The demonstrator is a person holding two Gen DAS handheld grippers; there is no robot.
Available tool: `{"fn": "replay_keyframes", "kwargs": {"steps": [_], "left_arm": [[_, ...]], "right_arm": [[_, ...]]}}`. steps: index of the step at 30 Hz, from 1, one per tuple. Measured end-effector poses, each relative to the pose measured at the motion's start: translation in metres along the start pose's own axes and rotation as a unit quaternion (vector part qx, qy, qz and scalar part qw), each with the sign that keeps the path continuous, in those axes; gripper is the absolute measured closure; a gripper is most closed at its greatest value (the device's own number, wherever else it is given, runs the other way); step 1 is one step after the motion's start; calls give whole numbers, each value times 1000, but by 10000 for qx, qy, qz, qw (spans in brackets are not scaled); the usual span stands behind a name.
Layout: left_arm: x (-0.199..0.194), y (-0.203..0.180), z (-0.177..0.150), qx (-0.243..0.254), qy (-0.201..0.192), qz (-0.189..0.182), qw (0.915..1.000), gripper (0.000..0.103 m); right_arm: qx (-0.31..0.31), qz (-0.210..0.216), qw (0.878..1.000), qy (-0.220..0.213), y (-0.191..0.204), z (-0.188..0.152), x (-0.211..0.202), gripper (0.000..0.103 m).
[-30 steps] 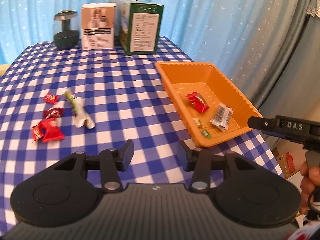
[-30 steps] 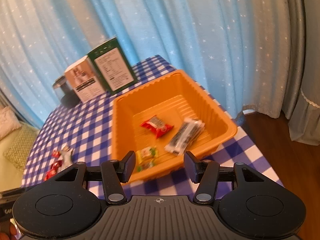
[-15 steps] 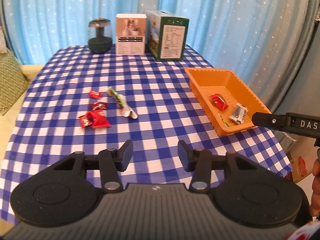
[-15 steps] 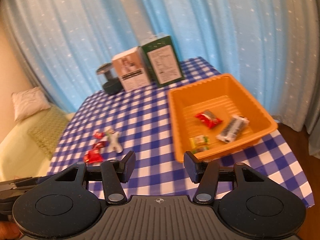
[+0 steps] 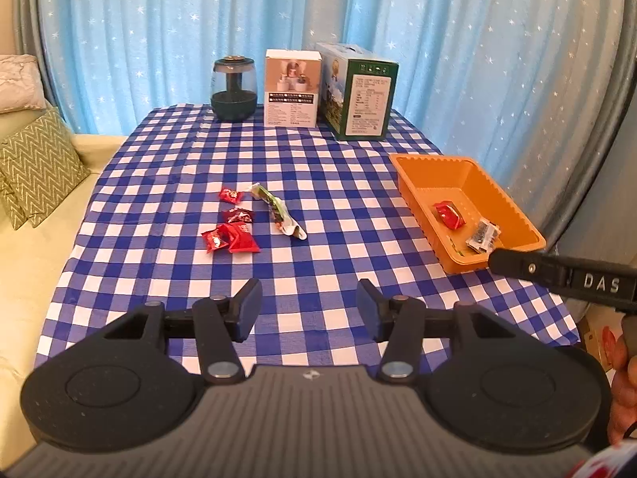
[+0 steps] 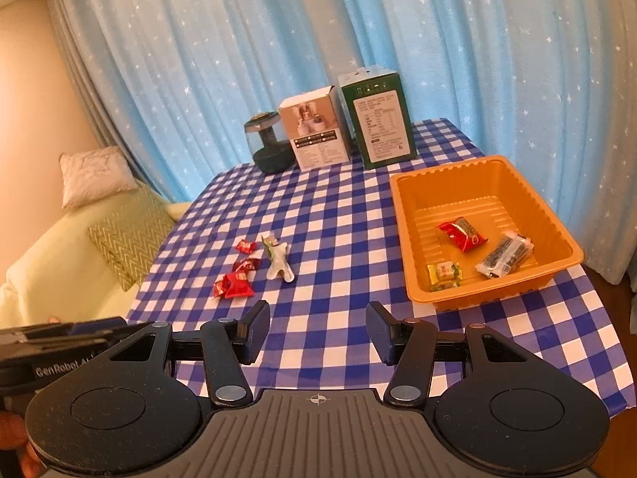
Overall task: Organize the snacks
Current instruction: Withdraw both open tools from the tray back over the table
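Much bare tablecloth [image 5: 338, 207] around tray [image 5: 513, 215]

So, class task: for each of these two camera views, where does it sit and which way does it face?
Left wrist: sits on the left gripper, looking forward and down at the checked table; its fingers, opening and empty, show, with the right gripper's side.
Right wrist: sits on the right gripper, facing the orange tray; open fingers show.
Shared: the tray, red snack packets, and boxes.
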State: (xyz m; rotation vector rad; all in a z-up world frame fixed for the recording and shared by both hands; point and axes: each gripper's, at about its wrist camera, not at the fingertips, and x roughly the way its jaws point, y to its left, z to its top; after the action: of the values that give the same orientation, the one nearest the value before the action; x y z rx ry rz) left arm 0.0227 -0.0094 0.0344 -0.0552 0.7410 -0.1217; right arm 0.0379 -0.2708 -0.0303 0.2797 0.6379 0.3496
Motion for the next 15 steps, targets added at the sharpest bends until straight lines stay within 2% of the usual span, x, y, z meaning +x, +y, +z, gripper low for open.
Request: {"fn": "replay_keyframes", "kwargs": {"steps": [5,8,15], "left_arm": [[-3,10,0,-56,-39,-39,10000,53],[-4,20,2,-134,-80,-43,9999,53],[5,44,11,-235,-104,30,9997,53]], "right_arm": [[-26,-47,10000,25,5,-1,2,49],[-220,-120,9997,-50,12,-2,3,49],[-609,-3,9981,-29,30,4,22,49]]}}
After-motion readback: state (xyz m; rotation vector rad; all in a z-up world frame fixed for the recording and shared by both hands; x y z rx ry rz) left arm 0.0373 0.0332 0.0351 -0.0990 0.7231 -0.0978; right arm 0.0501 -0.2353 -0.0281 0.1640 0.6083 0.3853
